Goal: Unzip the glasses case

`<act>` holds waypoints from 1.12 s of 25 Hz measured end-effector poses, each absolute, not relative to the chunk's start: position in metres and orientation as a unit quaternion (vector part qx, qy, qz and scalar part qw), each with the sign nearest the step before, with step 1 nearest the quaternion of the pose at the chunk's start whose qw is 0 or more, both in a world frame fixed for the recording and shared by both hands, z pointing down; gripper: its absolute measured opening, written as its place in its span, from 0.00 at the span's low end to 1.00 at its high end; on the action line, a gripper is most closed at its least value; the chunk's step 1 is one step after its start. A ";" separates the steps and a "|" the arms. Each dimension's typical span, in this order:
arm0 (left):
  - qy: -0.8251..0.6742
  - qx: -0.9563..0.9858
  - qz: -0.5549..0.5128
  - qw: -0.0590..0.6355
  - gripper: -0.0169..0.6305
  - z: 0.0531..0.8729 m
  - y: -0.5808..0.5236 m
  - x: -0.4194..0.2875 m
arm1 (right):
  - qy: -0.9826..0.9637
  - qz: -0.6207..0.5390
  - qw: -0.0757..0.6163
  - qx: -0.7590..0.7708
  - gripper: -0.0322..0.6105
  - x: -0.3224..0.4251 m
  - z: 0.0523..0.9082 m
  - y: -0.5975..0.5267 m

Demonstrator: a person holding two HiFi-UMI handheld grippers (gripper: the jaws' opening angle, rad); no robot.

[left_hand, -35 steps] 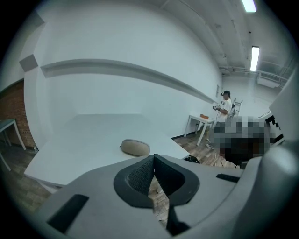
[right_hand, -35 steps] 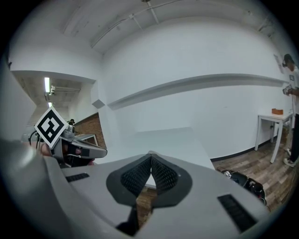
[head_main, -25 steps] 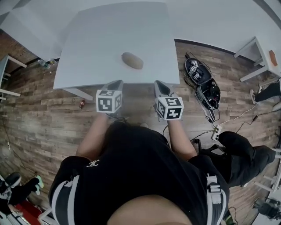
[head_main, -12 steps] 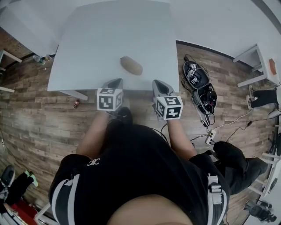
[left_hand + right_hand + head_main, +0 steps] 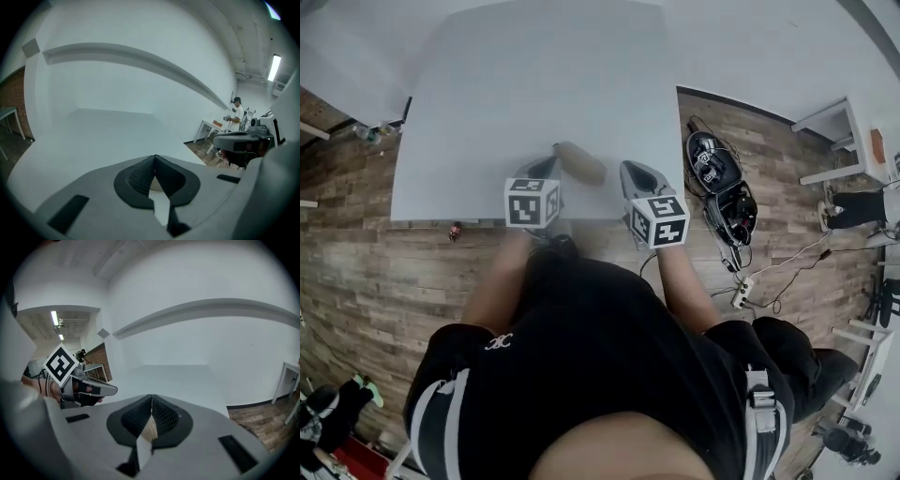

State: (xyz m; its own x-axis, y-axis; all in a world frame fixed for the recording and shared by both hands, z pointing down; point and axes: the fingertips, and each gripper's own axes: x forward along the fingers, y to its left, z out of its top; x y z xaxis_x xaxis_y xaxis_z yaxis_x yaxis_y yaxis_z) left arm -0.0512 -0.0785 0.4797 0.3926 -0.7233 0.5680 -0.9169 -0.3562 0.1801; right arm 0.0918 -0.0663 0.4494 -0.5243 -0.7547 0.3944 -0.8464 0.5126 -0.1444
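Note:
The glasses case [image 5: 580, 162], a tan-brown oval pouch, lies on the white table [image 5: 534, 84] close to its near edge. My left gripper [image 5: 550, 165] reaches over that edge, its tip just left of the case. My right gripper [image 5: 629, 172] sits a little to the right of the case, also above the table edge. Both are shut with nothing held: the left gripper [image 5: 154, 158] and the right gripper [image 5: 151, 397] show their dark pads closed together. A sliver of tan shows below each pair of pads. The left gripper [image 5: 79, 387] with its marker cube appears in the right gripper view.
Wooden floor surrounds the table. Black bags with cables [image 5: 727, 183] lie on the floor at right, with a power strip [image 5: 741, 295] nearer me. A small white table [image 5: 844, 141] stands far right. A person [image 5: 236, 112] stands in the distance.
Both grippers have moved forward from in front of the table edge to over it, and now flank the case. Their jaws stayed shut.

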 end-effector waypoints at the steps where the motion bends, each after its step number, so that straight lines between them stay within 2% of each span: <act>1: -0.512 0.799 0.201 0.243 0.03 0.481 -0.088 -0.057 | -0.855 0.164 0.143 0.471 0.07 0.088 0.450 -0.077; 10: -0.508 0.800 0.185 0.260 0.03 0.475 -0.174 -0.109 | -0.858 0.161 0.141 0.467 0.07 0.045 0.451 -0.150; 15: -0.501 0.797 0.190 0.277 0.03 0.490 -0.205 -0.133 | -0.852 0.161 0.165 0.471 0.07 0.025 0.461 -0.182; 24: -0.471 0.796 0.219 0.311 0.03 0.526 -0.214 -0.133 | -0.873 0.181 0.219 0.397 0.07 -0.004 0.498 -0.191; 25: -0.475 0.791 0.219 0.318 0.03 0.531 -0.212 -0.135 | -0.878 0.180 0.231 0.379 0.09 -0.007 0.506 -0.188; 26: -0.480 0.785 0.218 0.325 0.03 0.534 -0.211 -0.136 | -0.884 0.179 0.250 0.353 0.18 -0.011 0.515 -0.184; 27: -0.484 0.781 0.217 0.330 0.03 0.536 -0.210 -0.137 | -0.888 0.177 0.276 0.322 0.36 -0.016 0.525 -0.180; 28: -0.488 0.777 0.217 0.333 0.03 0.538 -0.209 -0.136 | -0.891 0.172 0.303 0.292 0.42 -0.019 0.534 -0.177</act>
State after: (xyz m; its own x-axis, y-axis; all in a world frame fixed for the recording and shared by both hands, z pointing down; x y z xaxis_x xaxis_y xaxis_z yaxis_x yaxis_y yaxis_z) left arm -0.1362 -0.2090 0.5377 0.4299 -0.6127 0.6632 -0.9028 -0.3021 0.3061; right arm -0.0191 -0.1771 0.5344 -0.6455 -0.4165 0.6402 -0.6249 0.7699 -0.1291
